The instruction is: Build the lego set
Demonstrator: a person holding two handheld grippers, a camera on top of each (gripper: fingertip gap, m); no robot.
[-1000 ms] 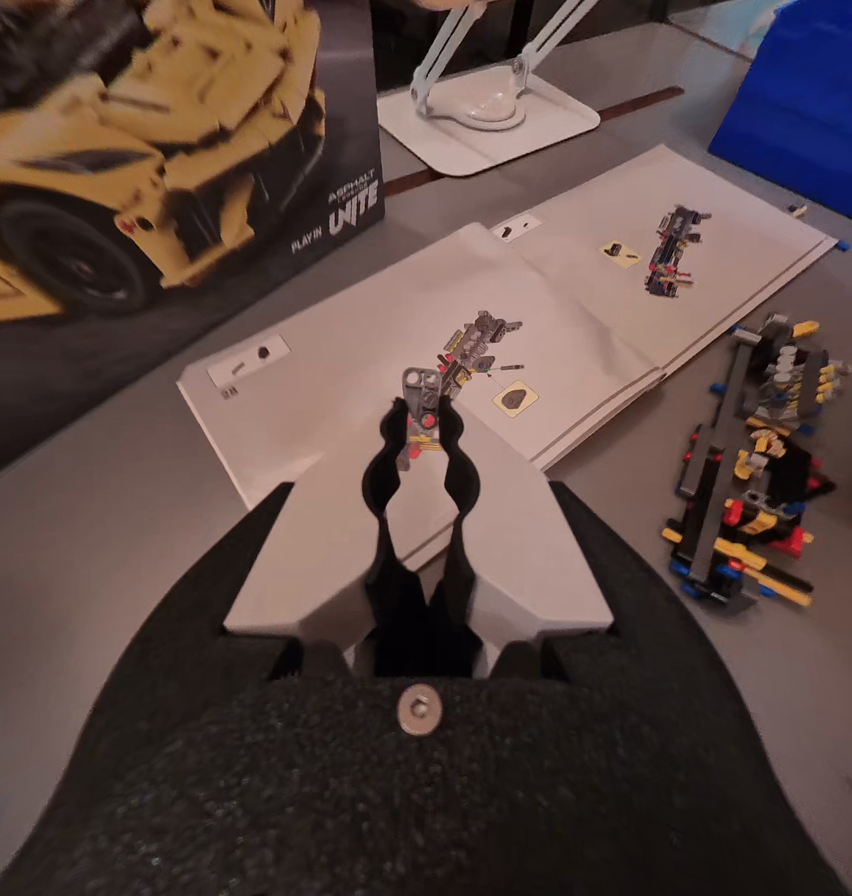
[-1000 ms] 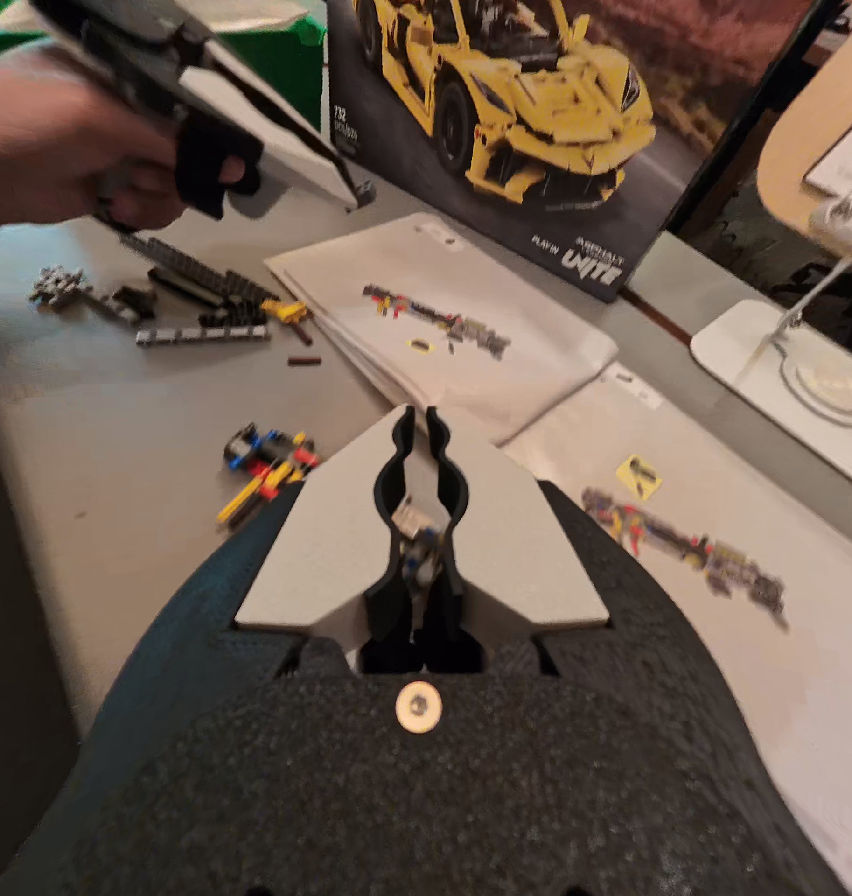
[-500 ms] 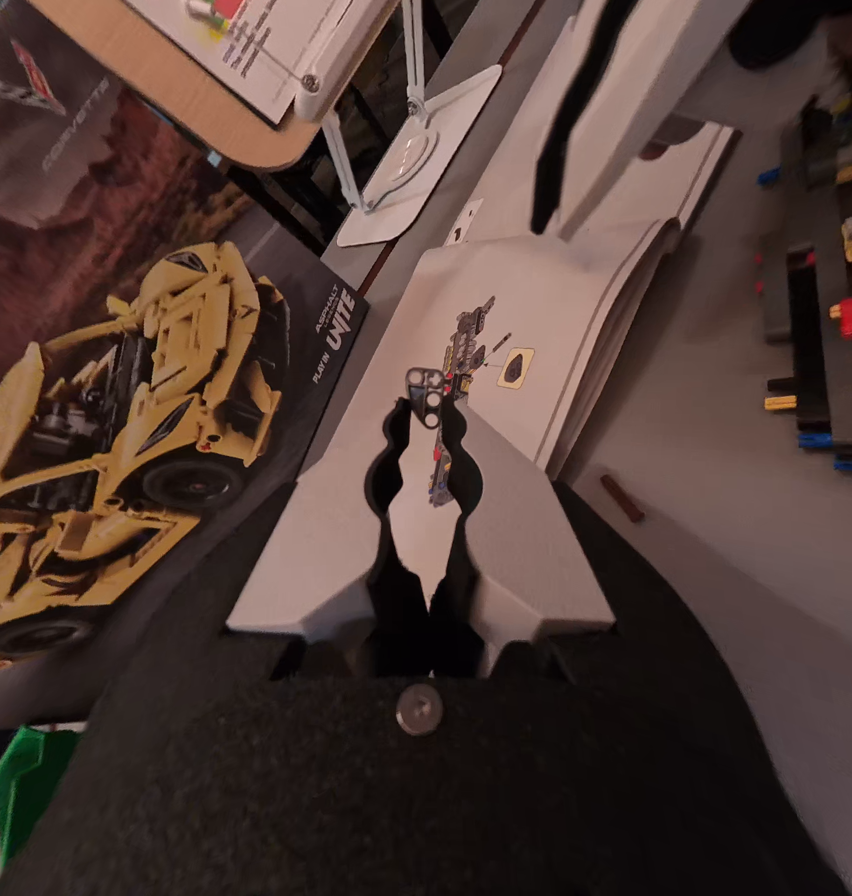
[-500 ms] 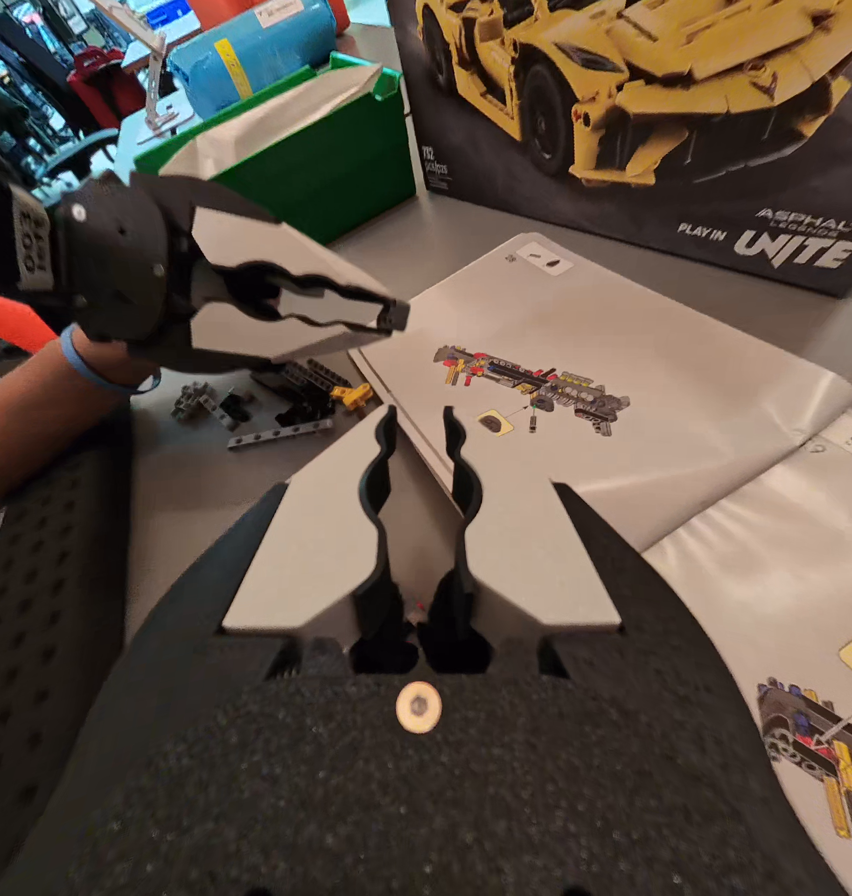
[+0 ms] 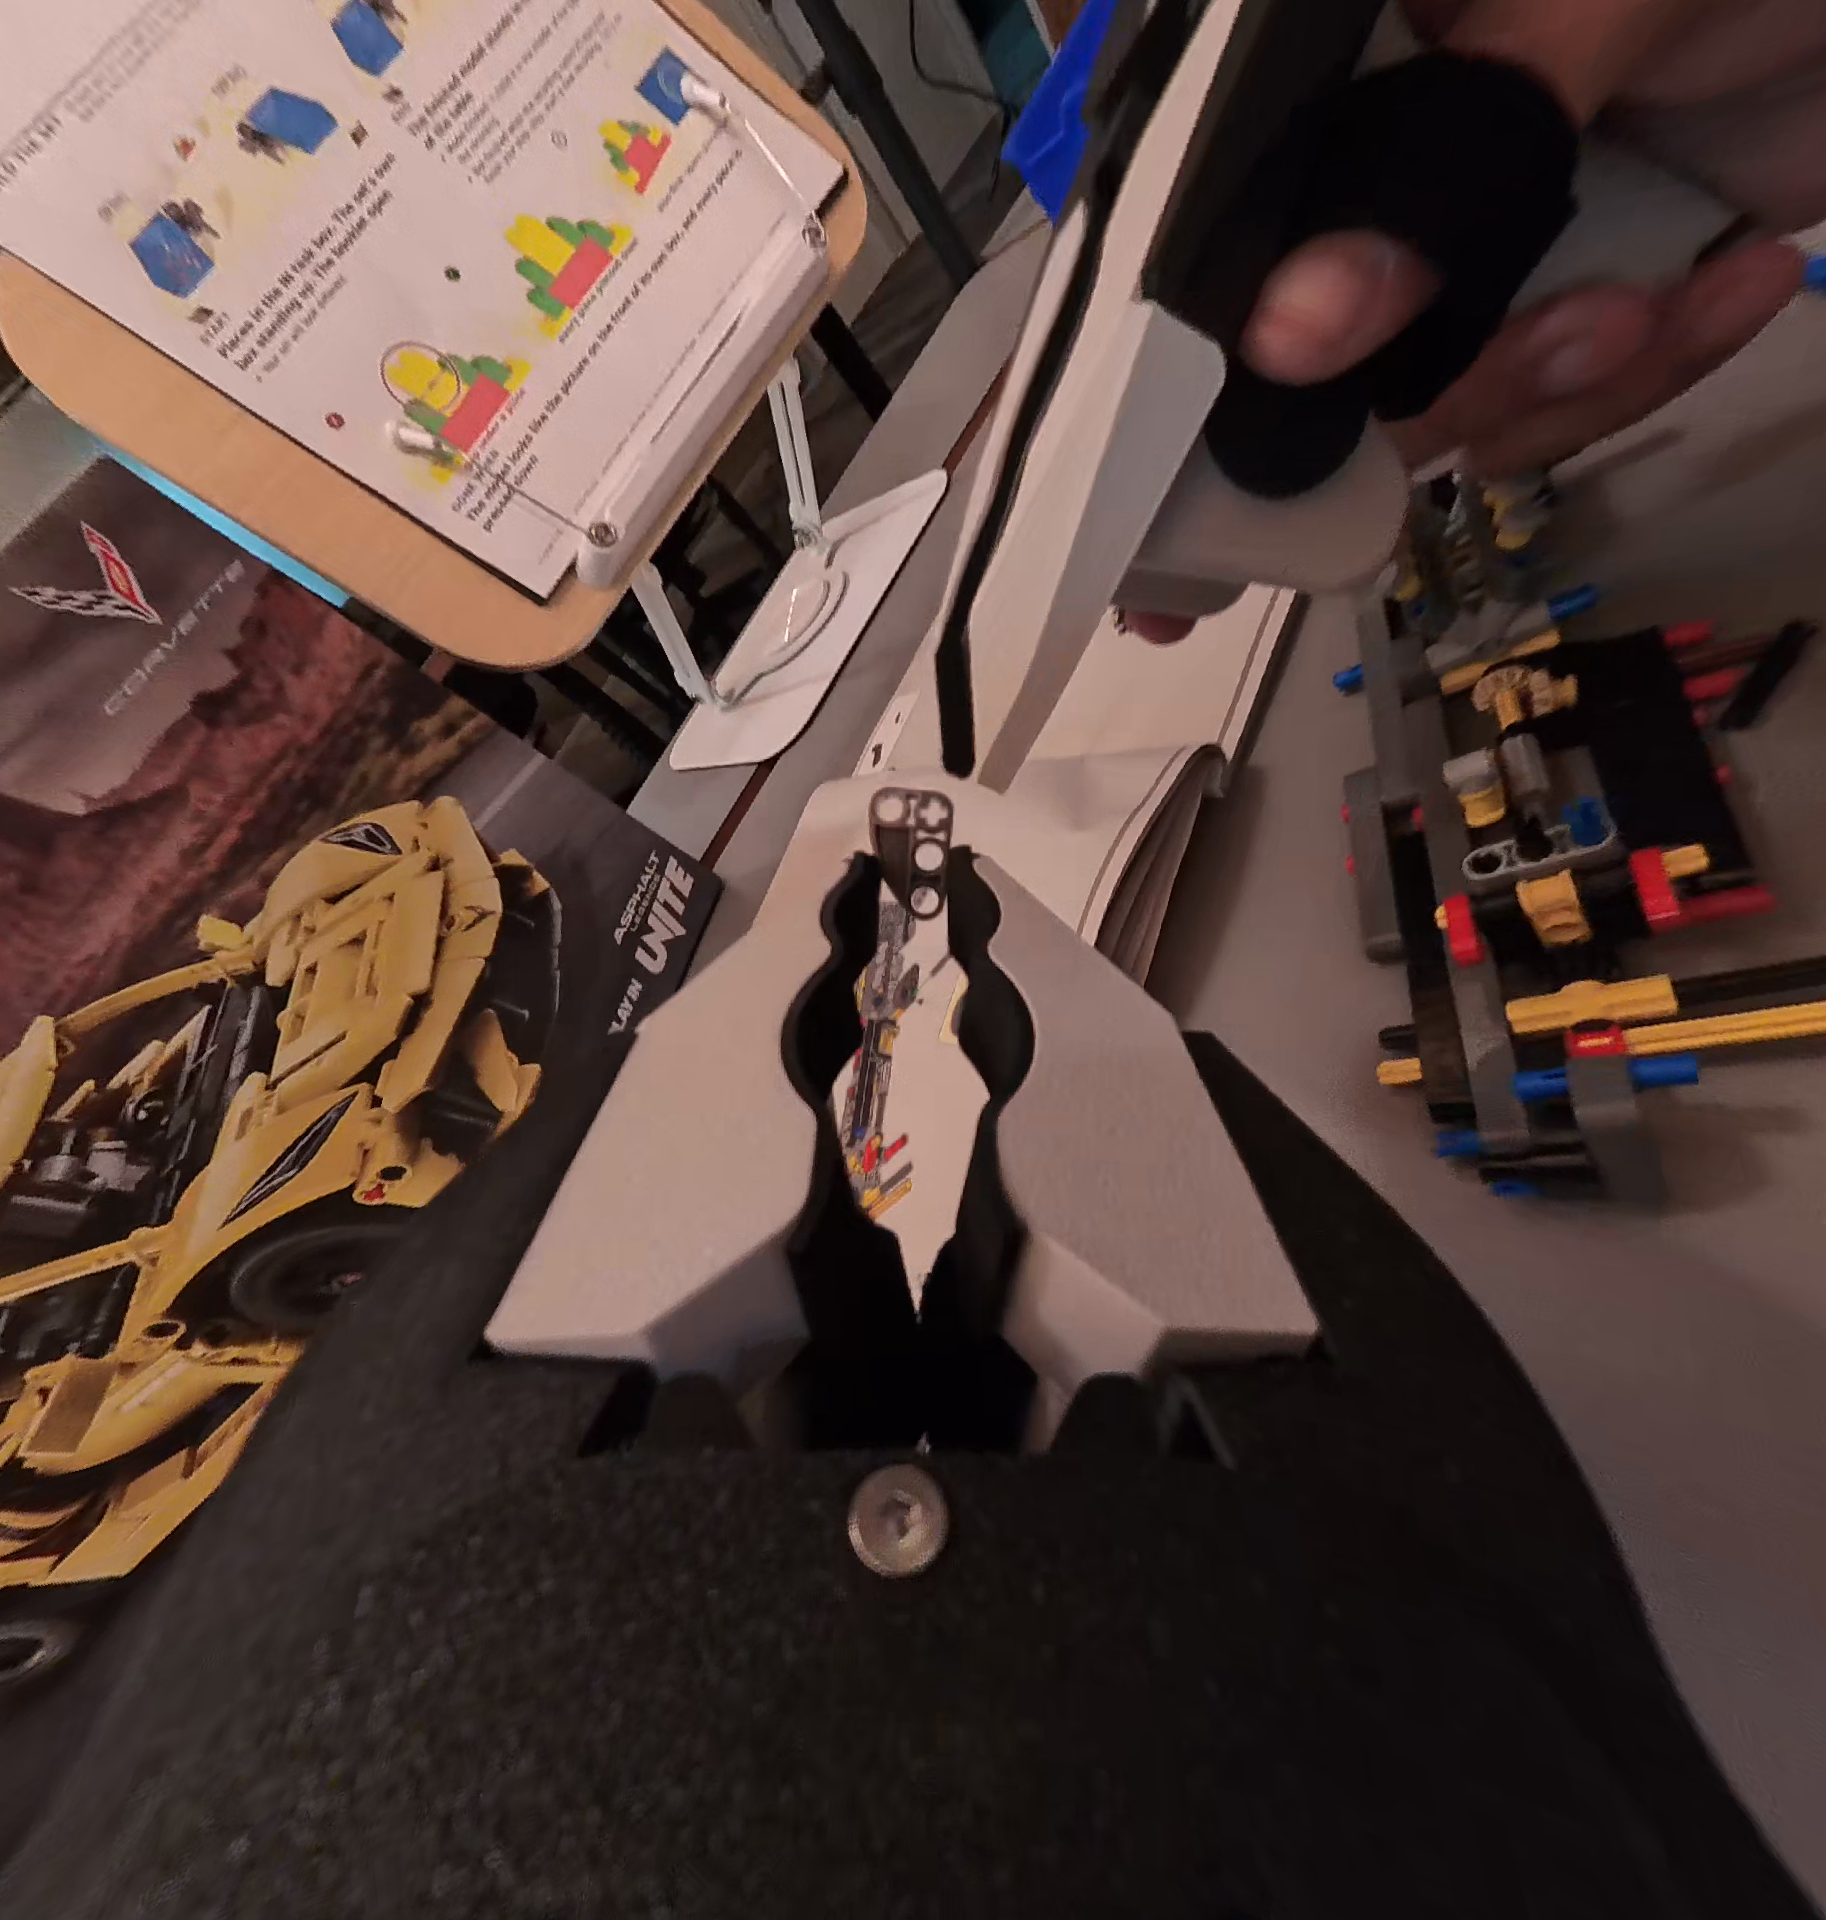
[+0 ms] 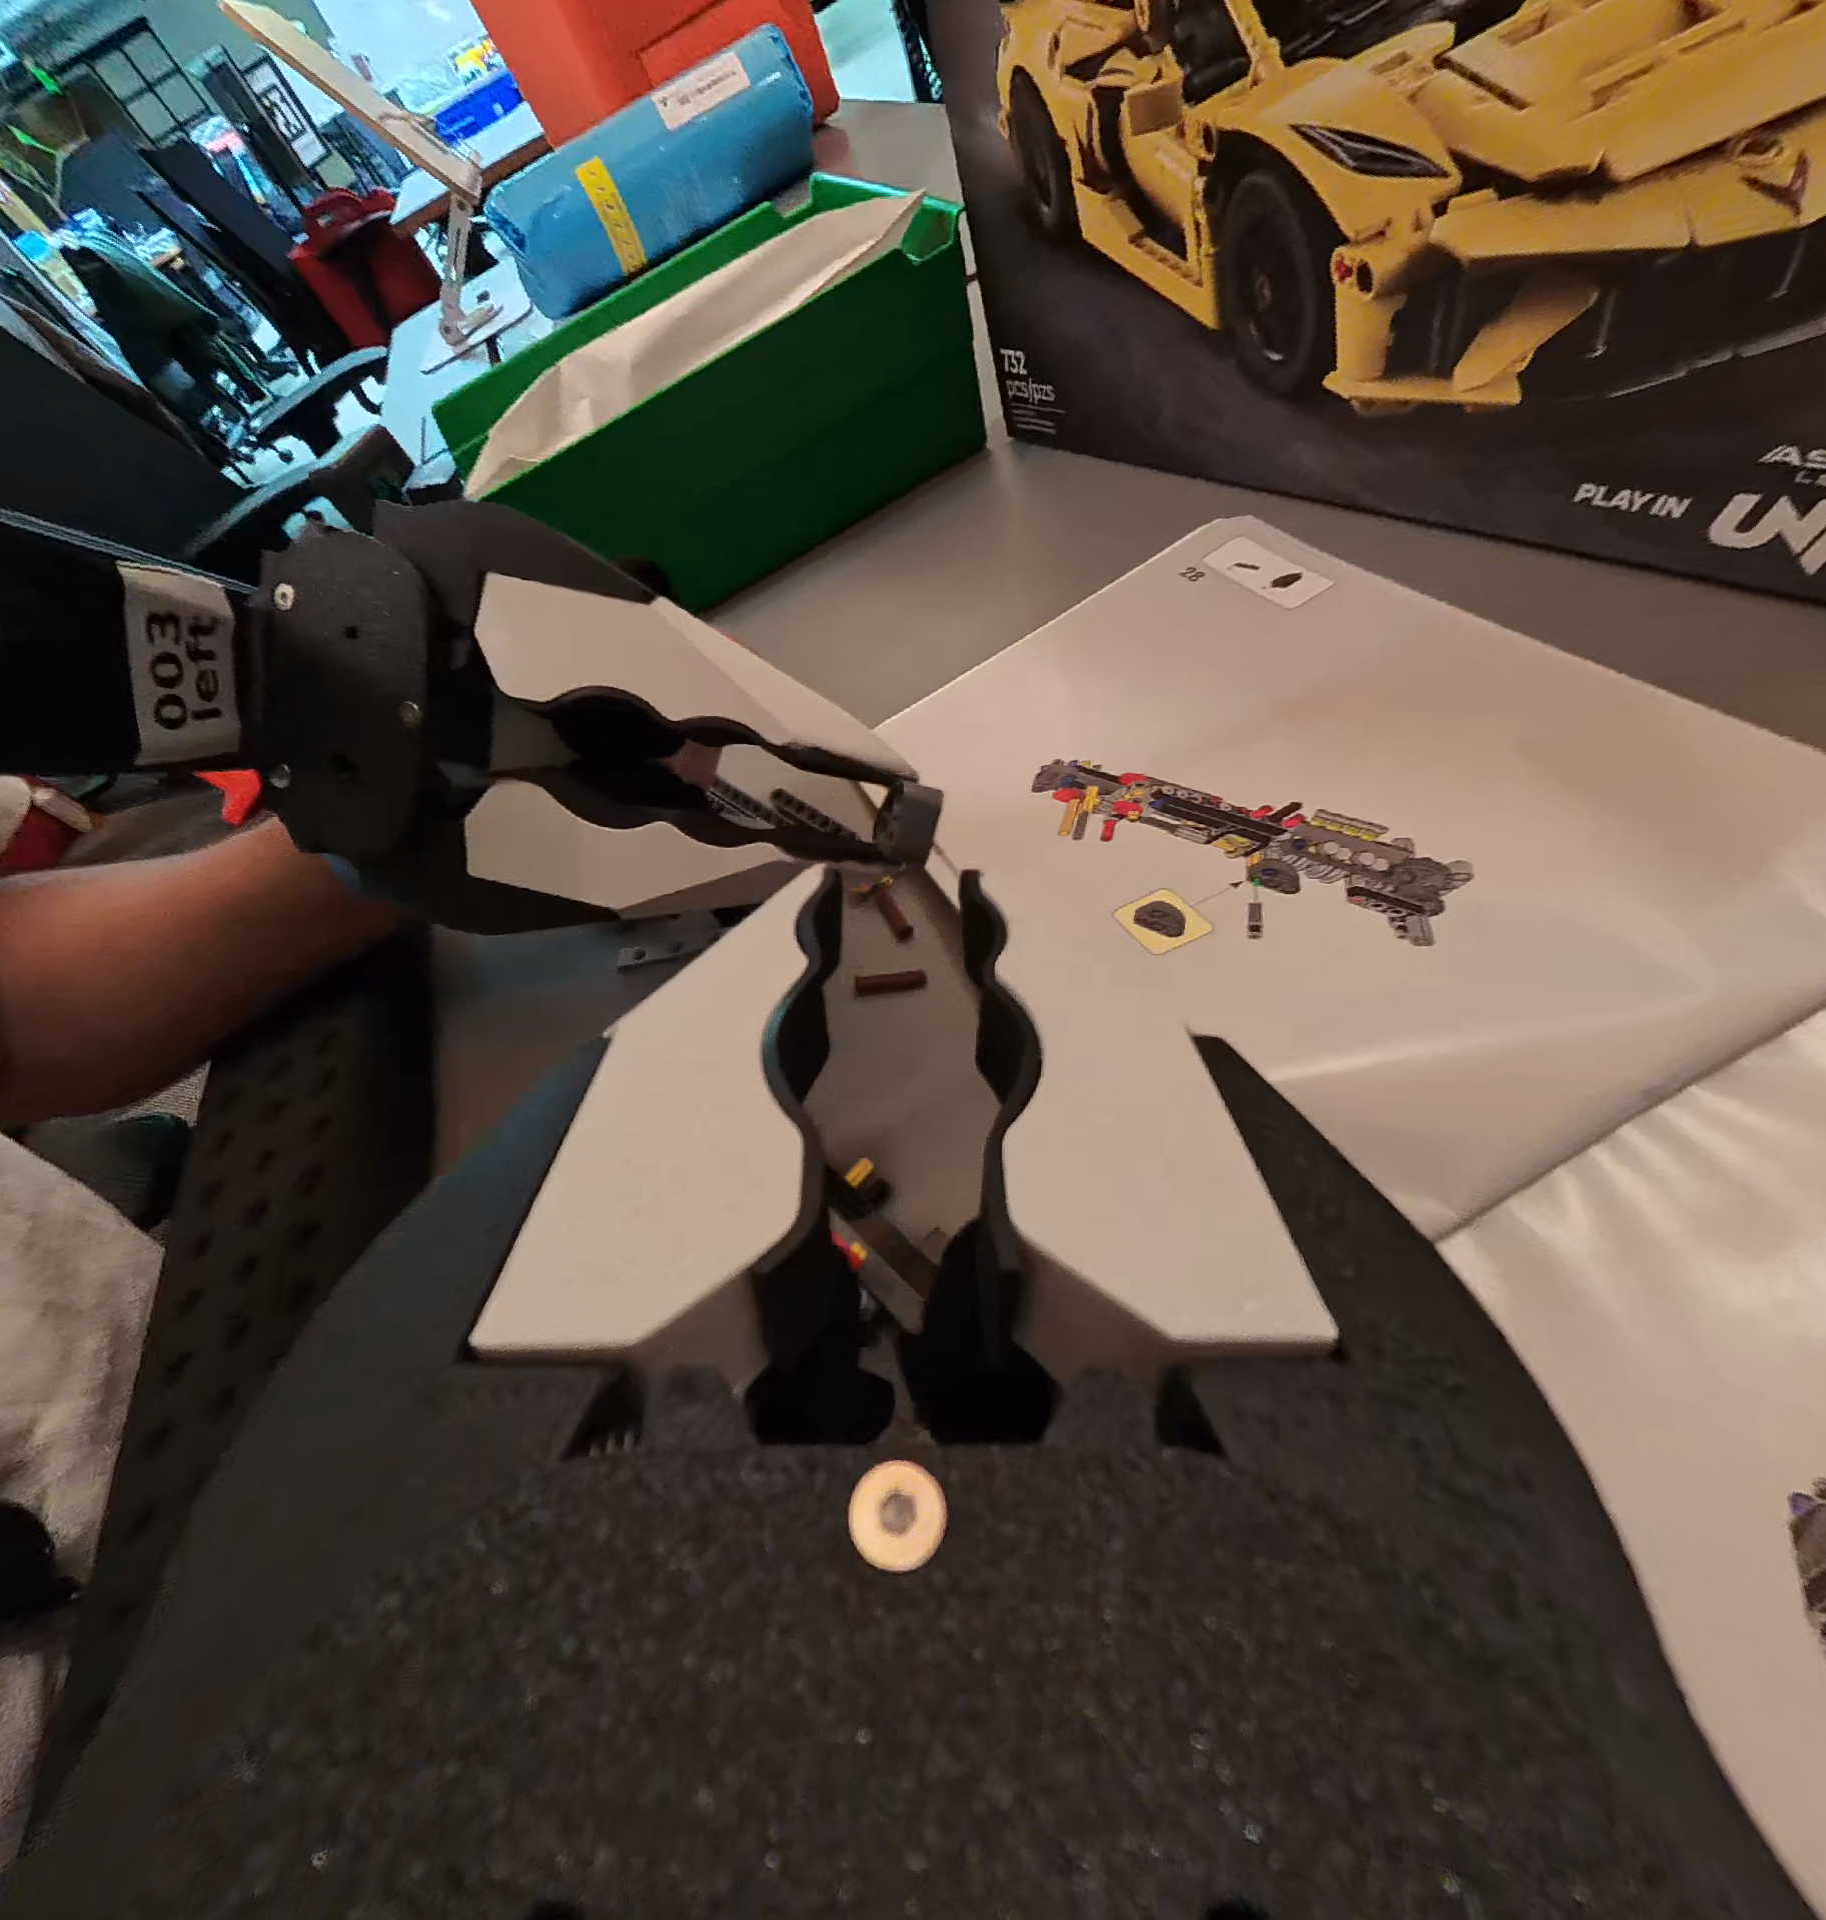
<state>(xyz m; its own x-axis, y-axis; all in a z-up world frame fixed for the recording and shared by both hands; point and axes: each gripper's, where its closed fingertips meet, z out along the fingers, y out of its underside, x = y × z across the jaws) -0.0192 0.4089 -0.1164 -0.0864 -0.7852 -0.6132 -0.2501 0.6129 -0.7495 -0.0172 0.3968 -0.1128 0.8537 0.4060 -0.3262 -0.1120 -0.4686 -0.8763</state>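
The left tool (image 5: 911, 868) pinches a small dark grey triangular lego plate with round holes (image 5: 914, 847) at its tips, held in the air above the open white instruction booklet (image 6: 1408, 727). The right tool (image 6: 896, 891) stands parted and empty, its tips just below that plate. In the left wrist view, the half-built black, yellow and red lego chassis (image 5: 1574, 935) lies on the grey desk (image 5: 1304, 1039) at 3 o'clock, the yellow-car set box (image 5: 213, 987) at 9 o'clock.
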